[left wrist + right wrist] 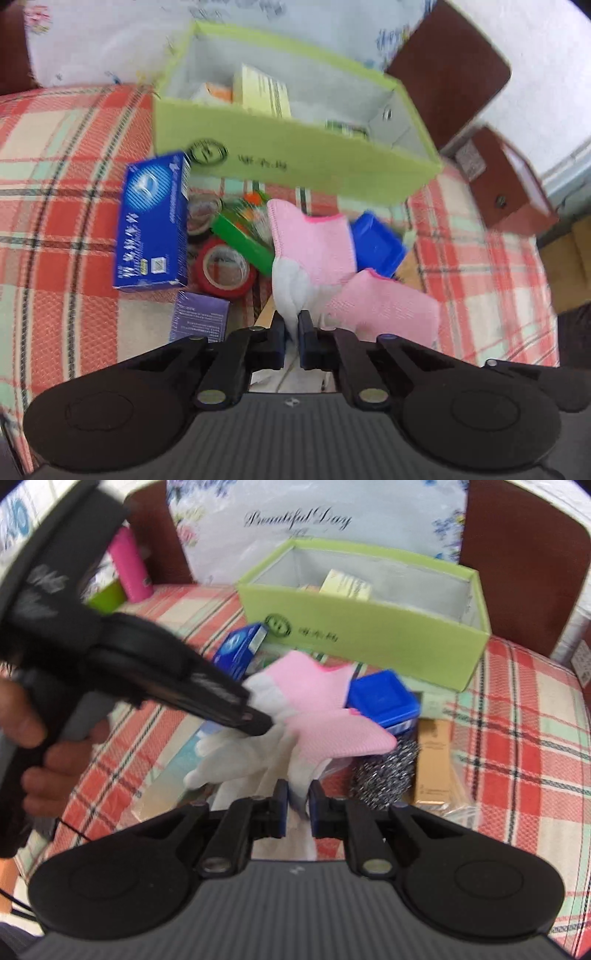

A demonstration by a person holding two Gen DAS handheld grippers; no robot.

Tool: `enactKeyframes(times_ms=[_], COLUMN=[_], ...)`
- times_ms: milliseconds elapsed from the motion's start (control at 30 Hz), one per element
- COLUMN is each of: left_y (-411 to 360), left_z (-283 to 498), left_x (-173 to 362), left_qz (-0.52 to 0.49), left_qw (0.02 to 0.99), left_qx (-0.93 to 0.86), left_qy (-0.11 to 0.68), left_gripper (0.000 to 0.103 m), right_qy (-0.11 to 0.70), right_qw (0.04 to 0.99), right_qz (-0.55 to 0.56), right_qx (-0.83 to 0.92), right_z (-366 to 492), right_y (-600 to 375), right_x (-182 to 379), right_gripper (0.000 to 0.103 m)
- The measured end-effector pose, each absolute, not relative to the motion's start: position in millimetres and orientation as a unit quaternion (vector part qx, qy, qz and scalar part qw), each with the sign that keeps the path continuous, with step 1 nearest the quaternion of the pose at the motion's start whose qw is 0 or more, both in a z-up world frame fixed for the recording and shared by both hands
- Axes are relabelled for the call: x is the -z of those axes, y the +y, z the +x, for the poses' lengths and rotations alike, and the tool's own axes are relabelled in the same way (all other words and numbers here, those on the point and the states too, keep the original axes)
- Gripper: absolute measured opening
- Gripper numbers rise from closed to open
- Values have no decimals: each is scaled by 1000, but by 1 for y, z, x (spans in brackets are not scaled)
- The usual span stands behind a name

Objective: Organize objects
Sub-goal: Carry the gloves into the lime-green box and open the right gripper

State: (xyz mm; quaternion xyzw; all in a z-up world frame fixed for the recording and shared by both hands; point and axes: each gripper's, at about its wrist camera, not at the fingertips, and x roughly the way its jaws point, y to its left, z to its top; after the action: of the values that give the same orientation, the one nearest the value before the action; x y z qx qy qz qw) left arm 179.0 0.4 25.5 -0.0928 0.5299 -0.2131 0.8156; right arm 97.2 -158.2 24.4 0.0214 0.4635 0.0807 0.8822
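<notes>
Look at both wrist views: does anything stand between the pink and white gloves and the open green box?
Nothing visible does. Both the left gripper and the right gripper are shut on the gloves, and the green box stands just beyond, its top open. The blue container and other clutter lie low on the table.

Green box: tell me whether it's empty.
Not empty. The open green box holds a pale yellow carton and other small packs.
</notes>
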Motion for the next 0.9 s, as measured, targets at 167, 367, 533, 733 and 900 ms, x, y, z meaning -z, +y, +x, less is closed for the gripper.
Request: enactKeyframes(times_ms=[167,367,533,733,900], left_y=[13,7,0,-9,-21], left_z=[174,175,193,221,252], left_x=[-68,-120,-152,-171,-171], left_qz=[-123,-129,-122,-121,-114], left_qw=[841,870,885,897,901], left_qx=[207,210,219,212,207], left_qy=[485,427,391,368,365], left_gripper=[6,6,6,6,6], right_qy=[412,349,313,287,285], right_qw=[907,933,946,955,956], right_qz=[37,24,27,39,41], right_qx=[-79,-87,-87,-67,-52], right_z=[91,98,121,163,203], right_y=[-168,-176,-190,-201,-207], right_x=[-59,-106,-136,-153,-148], right_gripper=[11,11,11,11,11])
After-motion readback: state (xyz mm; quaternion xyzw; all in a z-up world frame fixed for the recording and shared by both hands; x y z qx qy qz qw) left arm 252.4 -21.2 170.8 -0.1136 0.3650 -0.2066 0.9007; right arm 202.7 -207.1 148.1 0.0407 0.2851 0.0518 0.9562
